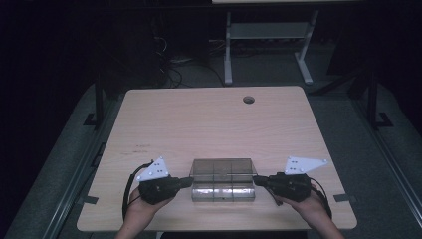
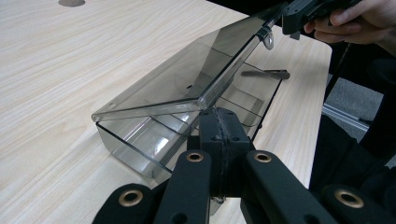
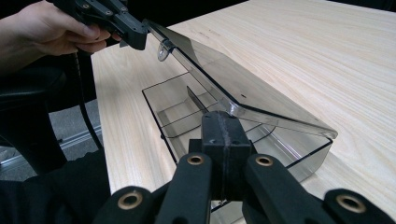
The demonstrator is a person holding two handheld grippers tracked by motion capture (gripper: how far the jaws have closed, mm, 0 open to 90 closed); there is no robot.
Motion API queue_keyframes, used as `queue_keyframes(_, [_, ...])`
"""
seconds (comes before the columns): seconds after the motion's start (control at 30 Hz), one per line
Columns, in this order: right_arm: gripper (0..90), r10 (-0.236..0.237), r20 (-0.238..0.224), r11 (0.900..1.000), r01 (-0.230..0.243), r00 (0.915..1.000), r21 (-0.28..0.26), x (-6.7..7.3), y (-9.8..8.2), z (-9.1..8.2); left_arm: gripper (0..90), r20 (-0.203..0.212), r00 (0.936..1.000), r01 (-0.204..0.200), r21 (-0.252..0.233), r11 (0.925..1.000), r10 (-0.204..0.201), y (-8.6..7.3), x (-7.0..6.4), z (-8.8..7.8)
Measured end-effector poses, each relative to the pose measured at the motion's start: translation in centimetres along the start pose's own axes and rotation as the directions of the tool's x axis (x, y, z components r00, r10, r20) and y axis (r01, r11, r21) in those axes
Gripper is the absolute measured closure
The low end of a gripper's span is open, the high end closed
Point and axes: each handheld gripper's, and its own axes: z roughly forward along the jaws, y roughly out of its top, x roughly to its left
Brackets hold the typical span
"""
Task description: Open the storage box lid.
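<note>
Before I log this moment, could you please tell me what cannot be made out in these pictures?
- Whether each tool pinches the lid corner or only props it: in both gripper views the shut jaws cover the contact.
- Box contents: in the high view it is small and glare crosses its compartments.
- Left tool and right tool tips: dark and tiny in the high view.

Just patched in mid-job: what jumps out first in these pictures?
A smoky clear plastic box with dividers sits at the near edge of the wooden table, its hinged lid raised partway. The left gripper and right gripper, both shut, meet the lid's front corners from either side. The lid's small latch tab hangs beside the left gripper's tip.
</note>
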Motion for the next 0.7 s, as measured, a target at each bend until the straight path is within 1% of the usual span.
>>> queue_keyframes(0.1, [90.0, 0.000, 0.001, 1.000, 0.000, 1.0000, -0.002, 0.0, 0.0, 0.0, 89.9, -0.005, 1.0000, 0.008, 0.002, 1.0000, -0.008, -0.1, 0.0, -0.2])
queue_keyframes(0.13, [90.0, 0.000, 0.001, 1.000, 0.000, 1.0000, -0.002, 0.0, 0.1, 0.0, 89.4, -0.012, 0.9999, 0.001, 0.006, 1.0000, -0.001, -0.2, 0.1, -0.3])
queue_keyframes(0.23, [90.0, -0.001, 0.003, 1.000, 0.001, 1.0000, -0.003, 0.0, 0.1, 0.0, 86.1, -0.026, 0.9996, 0.012, -0.002, 0.9999, -0.012, -0.4, 0.4, -0.7])
queue_keyframes(0.33, [90.0, -0.001, 0.004, 1.000, 0.001, 1.0000, -0.004, 0.0, 0.1, 0.0, 83.3, -0.043, 0.9990, 0.010, -0.015, 0.9998, -0.011, -0.3, 0.5, -1.1])
queue_keyframes(0.43, [90.0, 0.000, 0.005, 1.000, 0.000, 1.0000, -0.005, 0.0, 0.2, 0.0, 78.1, -0.063, 0.9980, -0.004, -0.021, 0.9998, 0.002, -0.1, 0.5, -1.1])
queue_keyframes(0.53, [90.0, 0.001, 0.005, 1.000, -0.001, 1.0000, -0.005, 0.0, 0.2, 0.0, 72.1, -0.082, 0.9966, -0.008, -0.025, 0.9996, 0.006, -0.1, 0.5, -0.9])
queue_keyframes(0.7, [90.0, 0.000, 0.006, 1.000, 0.000, 1.0000, -0.003, 0.0, 0.2, 0.0, 68.3, -0.092, 0.9955, -0.023, -0.018, 0.9996, 0.021, 0.0, 0.5, -0.6])
